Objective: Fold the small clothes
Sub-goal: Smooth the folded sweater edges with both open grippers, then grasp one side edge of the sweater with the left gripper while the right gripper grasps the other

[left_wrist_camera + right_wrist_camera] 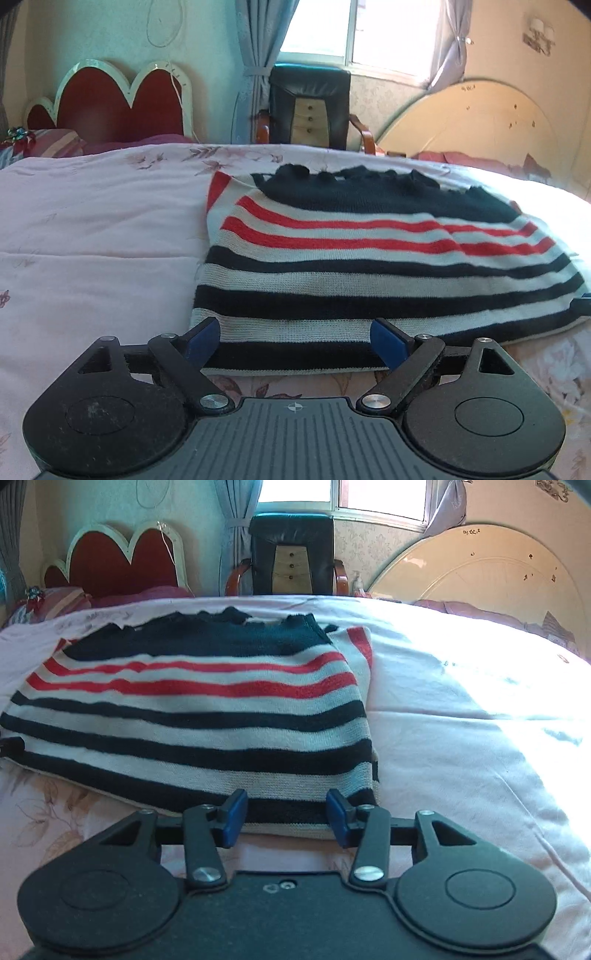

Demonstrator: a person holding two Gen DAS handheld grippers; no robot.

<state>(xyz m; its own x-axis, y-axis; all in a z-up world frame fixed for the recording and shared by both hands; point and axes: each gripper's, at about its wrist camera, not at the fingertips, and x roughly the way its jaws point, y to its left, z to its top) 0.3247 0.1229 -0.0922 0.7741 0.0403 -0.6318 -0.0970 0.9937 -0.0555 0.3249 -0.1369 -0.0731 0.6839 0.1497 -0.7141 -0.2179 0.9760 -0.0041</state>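
Left wrist view: striped sweater [369, 266] spread on the bed [92, 240], sides apparently folded in; hem lies between the wide-open left hand-held gripper [295, 343] and half-open right hand-held gripper [286, 818]. Lengthwise fold judged outstanding.

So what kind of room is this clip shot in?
Most likely a bedroom: the striped sweater lies on a bed with a pink floral quilt, a red scalloped headboard behind, and a curtained window.
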